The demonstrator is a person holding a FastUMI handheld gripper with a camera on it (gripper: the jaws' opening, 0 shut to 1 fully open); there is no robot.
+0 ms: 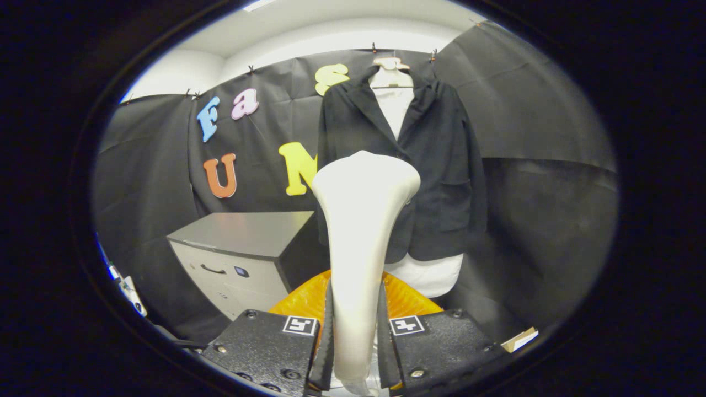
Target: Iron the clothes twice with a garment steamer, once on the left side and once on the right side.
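Tongs (pixel 356 331) pinching the white garment steamer (pixel 361 220): both fingers (pixel 326 336) press on its handle from either side, low on the shaft. Steamer stands upright between the fingers, its handle rising and flaring into a broad rounded head that overlaps the lower front of the black jacket (pixel 436 165) in this view; whether the head touches the cloth cannot be told. Jacket hangs beyond the fingers on a pale hanger (pixel 390 69), worn over a white shirt (pixel 394 107) that shows at the open collar and again below the jacket hem. Jacket front faces the camera, lapels spread, a pocket visible on one side. Just behind the fingers and under the steamer, an orange ribbed object (pixel 408 300), partly hidden, identity unclear. To one side of the steamer, near the booth wall, a grey cabinet (pixel 242 248) with a dark handle on its drawer front. Small tan item (pixel 521 339) low at the far side of the tongs, too small to identify.
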